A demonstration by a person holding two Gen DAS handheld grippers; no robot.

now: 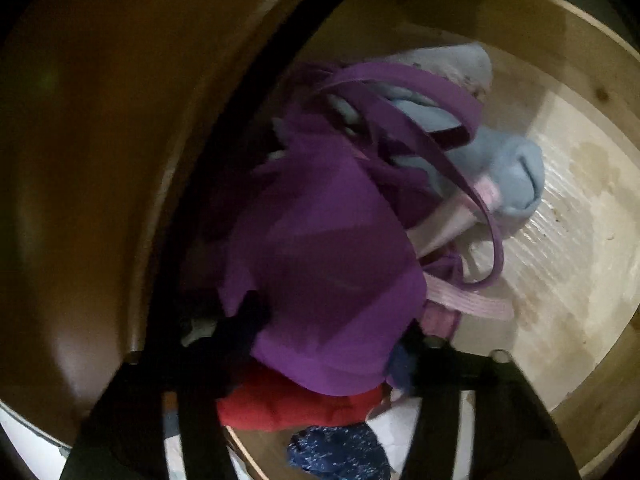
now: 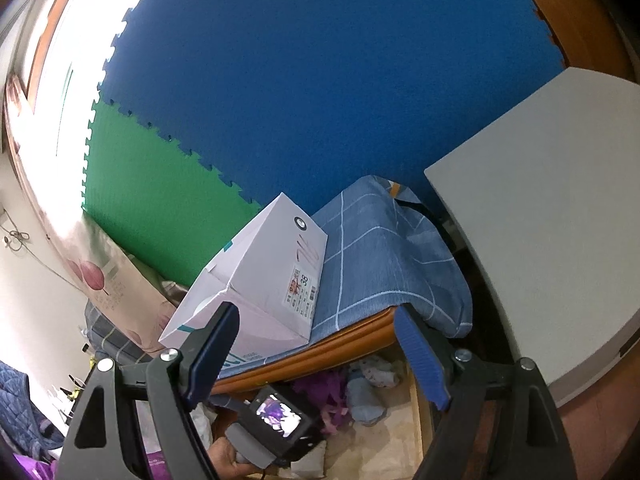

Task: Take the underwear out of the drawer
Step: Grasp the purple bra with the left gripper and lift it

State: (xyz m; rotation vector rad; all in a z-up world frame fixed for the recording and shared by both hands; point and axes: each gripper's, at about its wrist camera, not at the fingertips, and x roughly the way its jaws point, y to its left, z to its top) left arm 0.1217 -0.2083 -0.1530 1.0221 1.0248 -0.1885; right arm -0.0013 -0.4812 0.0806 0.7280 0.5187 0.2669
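Left wrist view looks steeply down into the open drawer [image 1: 568, 216], pale wood floor, stained, bare toward its right side. Left gripper [image 1: 332, 344] sits low in the pile, black fingers [image 1: 236, 332] partly buried, purple underwear [image 1: 320, 264] bunched between them; fabric bulges around the tips, so the jaws look to be pinching it, though the pad contact itself is dark and blurred. Purple straps [image 1: 424, 136] loop up from that garment toward the drawer's far edge. Light blue sock [image 1: 504, 176] lies just beyond, touching the straps, near the middle of the drawer floor. Pink band [image 1: 468, 300] lies on the floor just right of the purple piece. Red cloth [image 1: 296, 404] is under the purple one at the near edge, dark blue speckled cloth [image 1: 340, 456] below that. Brown wood panel [image 1: 88, 160] overhangs the drawer's left side. Right wrist view: right gripper [image 2: 320, 344] held level above the drawer, jaws spread wide, nothing between them, blue pads [image 2: 420, 356] visible. Below it a hand [image 2: 228, 460] holds the left gripper's body, its small screen [image 2: 280, 416] lit. White box [image 2: 260, 280] and blue checked cushion [image 2: 384, 256] sit on the orange-edged top above the drawer; blue and green foam mats [image 2: 320, 80] behind; grey board [image 2: 552, 216] on the right.
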